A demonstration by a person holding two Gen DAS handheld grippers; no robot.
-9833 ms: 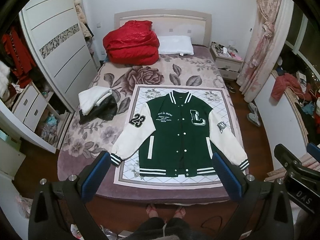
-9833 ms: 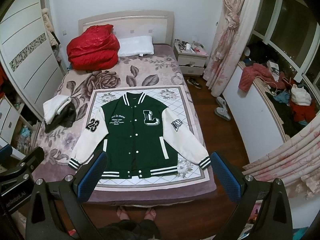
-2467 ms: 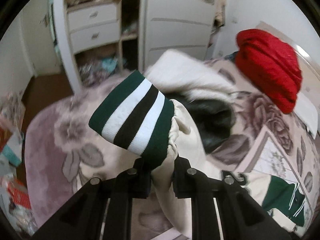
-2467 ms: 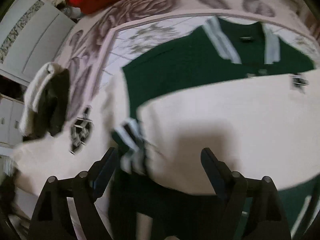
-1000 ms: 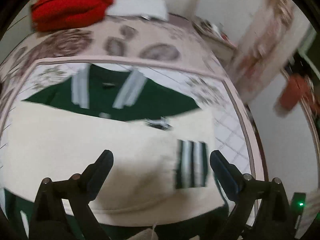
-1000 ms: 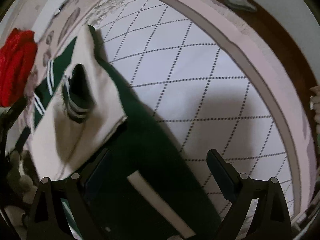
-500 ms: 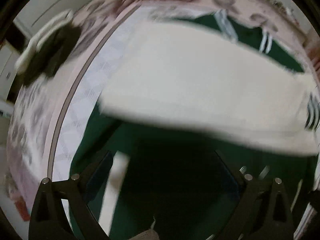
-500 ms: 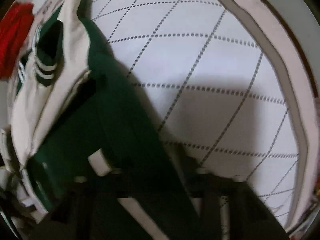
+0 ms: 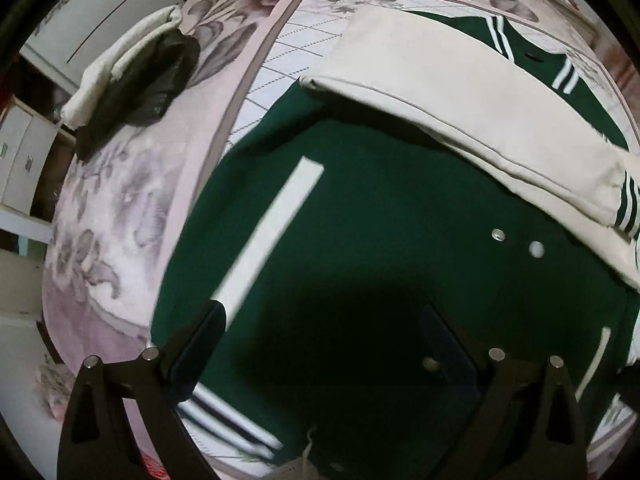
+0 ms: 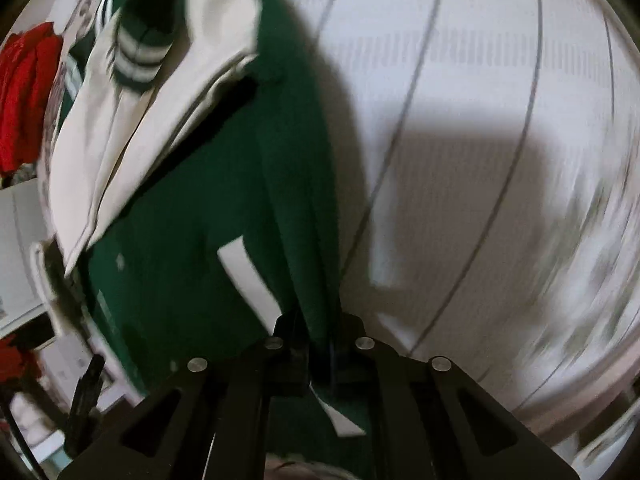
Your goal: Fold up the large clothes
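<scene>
Pinching the thick, floppy jacket (image 10: 208, 216) at its side edge, right gripper (image 10: 320, 350) is clamped, seemingly near the hem; left gripper (image 9: 320, 344) gapes.

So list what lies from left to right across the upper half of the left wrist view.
White drawers → folded white and black clothes → floral bedspread → diamond-pattern mat → cream sleeve → its striped cuff.
</scene>
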